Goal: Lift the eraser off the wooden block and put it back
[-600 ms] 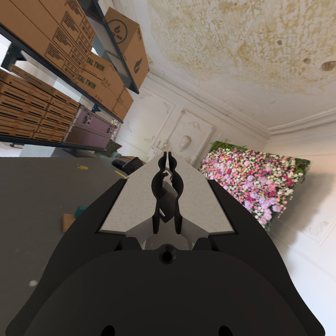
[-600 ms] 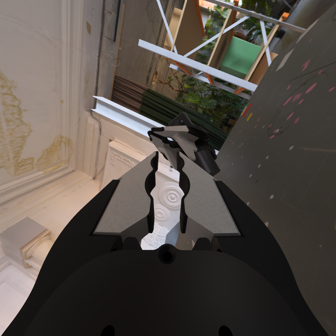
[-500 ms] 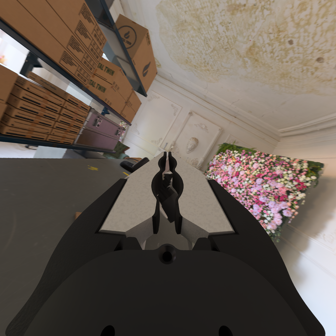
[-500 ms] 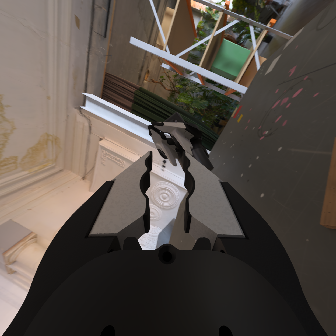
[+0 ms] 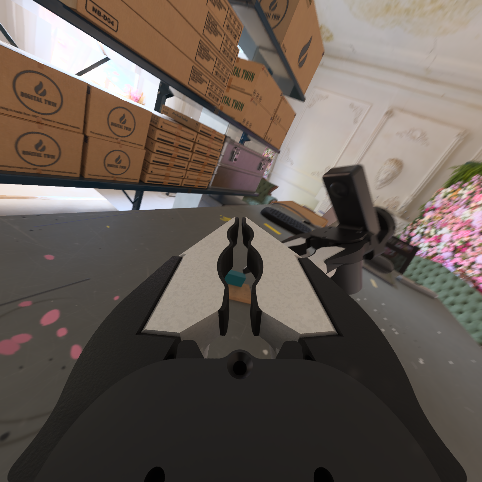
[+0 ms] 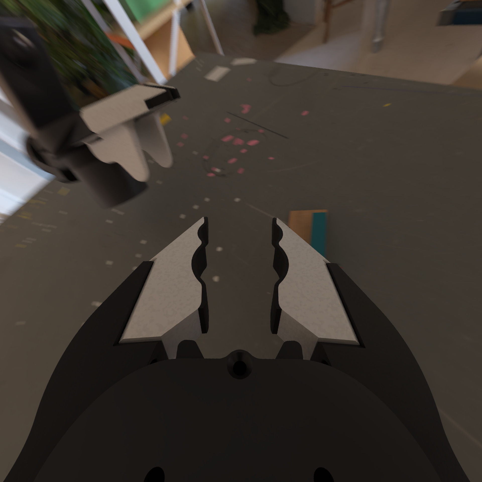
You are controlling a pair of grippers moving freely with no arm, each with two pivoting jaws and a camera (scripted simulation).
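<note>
A teal eraser (image 5: pixel 234 278) lies on a flat wooden block (image 5: pixel 241 294) on the dark grey table (image 5: pixel 104 260). In the left wrist view both show through the gap behind my left gripper's (image 5: pixel 239 221) fingertips. The left gripper is shut and empty, above and short of them. In the right wrist view the eraser (image 6: pixel 318 234) and block (image 6: pixel 300 224) lie just right of my right gripper (image 6: pixel 240 221), partly hidden by its right finger. The right gripper is open and empty above the table. The left gripper (image 6: pixel 170 95) shows at the upper left of that view.
The right gripper's body (image 5: pixel 349 208) hovers right of the block in the left wrist view. Shelves of cardboard boxes (image 5: pixel 117 125) stand beyond the table's far edge. A black keyboard (image 5: pixel 284 221) lies at the far right. Pink paint spots (image 6: pixel 237 142) mark the table.
Both views have swung down from the walls and ceiling to the table. The right gripper has opened wider. The left gripper stays shut. The eraser and block have come into both views.
</note>
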